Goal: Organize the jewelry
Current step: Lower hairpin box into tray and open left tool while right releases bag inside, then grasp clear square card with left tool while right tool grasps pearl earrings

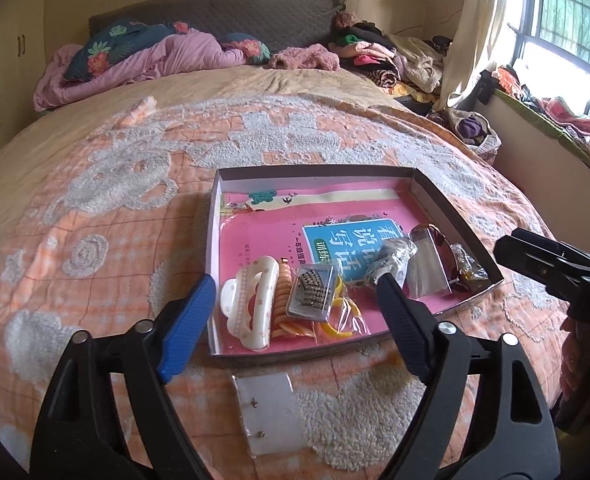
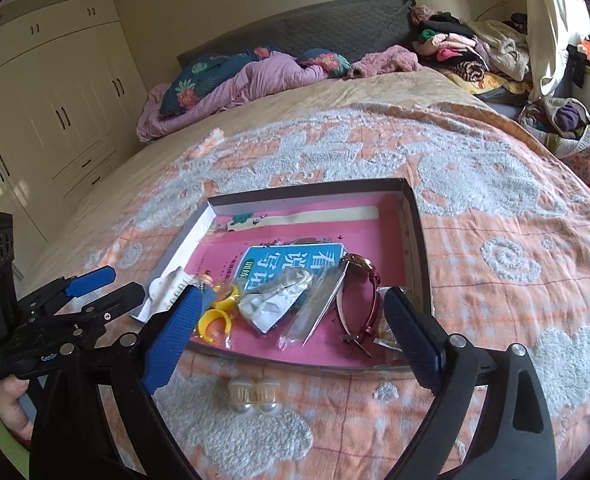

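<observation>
While most of the jewelry already sits in the shallow box [image 1: 461, 220] on the bedspread [image 1: 95, 208], two pieces are left outside it. Inside: hair claw [image 1: 247, 304], orange coil ties [image 1: 285, 292], yellow rings [image 2: 217, 318], a small clear case [image 1: 309, 294], plastic pouches [image 2: 283, 300], and a watch [image 2: 365, 292]. Left out: a clear earring card [image 1: 269, 416] just in front of the box's near wall, and a pearl clip [image 2: 251, 394], also near that wall. Card looks to carry two small studs, hard to be sure at this angle.

Left gripper [image 1: 295, 308] wide open, nothing between the pads. Right gripper [image 2: 291, 328] the same, wide and empty. Both hang over the near edge of the box.

Room: bedspread is open on all sides, soft and uneven. Near wall is low, easy to clear. Box's near half is crowded; far half is bare.
</observation>
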`<state>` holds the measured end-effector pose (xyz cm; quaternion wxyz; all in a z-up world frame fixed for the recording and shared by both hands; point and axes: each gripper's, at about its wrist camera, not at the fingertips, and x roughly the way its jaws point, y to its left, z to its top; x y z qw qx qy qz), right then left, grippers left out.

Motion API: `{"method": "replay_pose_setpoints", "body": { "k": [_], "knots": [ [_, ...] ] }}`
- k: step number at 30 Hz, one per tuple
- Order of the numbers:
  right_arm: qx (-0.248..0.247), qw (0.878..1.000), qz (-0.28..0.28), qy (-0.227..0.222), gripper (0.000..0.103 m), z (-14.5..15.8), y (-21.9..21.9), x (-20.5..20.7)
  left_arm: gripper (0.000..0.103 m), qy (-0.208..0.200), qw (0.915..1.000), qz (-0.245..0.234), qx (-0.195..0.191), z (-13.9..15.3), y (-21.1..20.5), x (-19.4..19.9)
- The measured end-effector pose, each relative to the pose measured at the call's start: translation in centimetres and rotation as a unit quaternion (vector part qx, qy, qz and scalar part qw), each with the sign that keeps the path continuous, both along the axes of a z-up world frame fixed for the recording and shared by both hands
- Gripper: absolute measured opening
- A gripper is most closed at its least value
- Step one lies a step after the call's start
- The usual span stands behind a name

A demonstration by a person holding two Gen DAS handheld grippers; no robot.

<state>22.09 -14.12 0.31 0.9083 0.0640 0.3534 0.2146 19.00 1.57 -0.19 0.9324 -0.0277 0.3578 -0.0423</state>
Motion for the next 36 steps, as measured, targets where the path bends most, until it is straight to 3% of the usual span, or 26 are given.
{"method": "replay_pose_setpoints", "body": {
  "k": [5,12,19,21,23,24,26,32,36],
  "knots": [
    [-0.017,1.0,0.022,-0.002,0.093,-0.2,0.7,-1.9,0.08,0.012,0.9999,0.011,0.006,-0.8,0.8,-1.2],
    [-0.056,0.996,0.056,0.042,0.092,-4.8,3.0,-2.9,0.08,0.061,0.9978,0.023,0.004,-4.2,2.4,-2.6],
    [-0.071,0.992,0.066,0.081,0.073,-8.7,4.7,-1.8,0.078,0.097,0.9952,0.011,0.004,-6.7,2.0,-2.9],
    [-0.073,0.991,0.068,0.086,0.066,-9.2,5.0,-1.5,0.072,0.104,0.9945,0.009,0.007,-7.3,1.8,-2.8],
    [-0.064,0.991,0.081,0.084,0.049,-9.3,5.1,-1.6,0.058,0.111,0.9937,0.008,0.013,-8.0,1.6,-2.8],
    [-0.061,0.991,0.088,0.084,0.044,-9.2,5.3,-1.7,0.051,0.111,0.9936,0.008,0.021,-8.3,1.5,-2.8],
    [-0.071,0.99,0.096,0.077,0.044,-9.0,5.7,-2.1,0.038,0.106,0.9941,0.004,0.023,-8.3,1.3,-2.9],
    [-0.052,0.991,0.102,0.067,0.043,-7.4,4.8,-3.2,0.036,0.06,0.9981,0.0,0.011,-5.1,1.1,-3.9],
    [-0.031,0.996,0.079,0.027,0.043,-4.5,3.2,-3.4,0.036,0.026,0.9996,-0.008,0.002,-2.4,0.7,-2.8]
  ]
}}
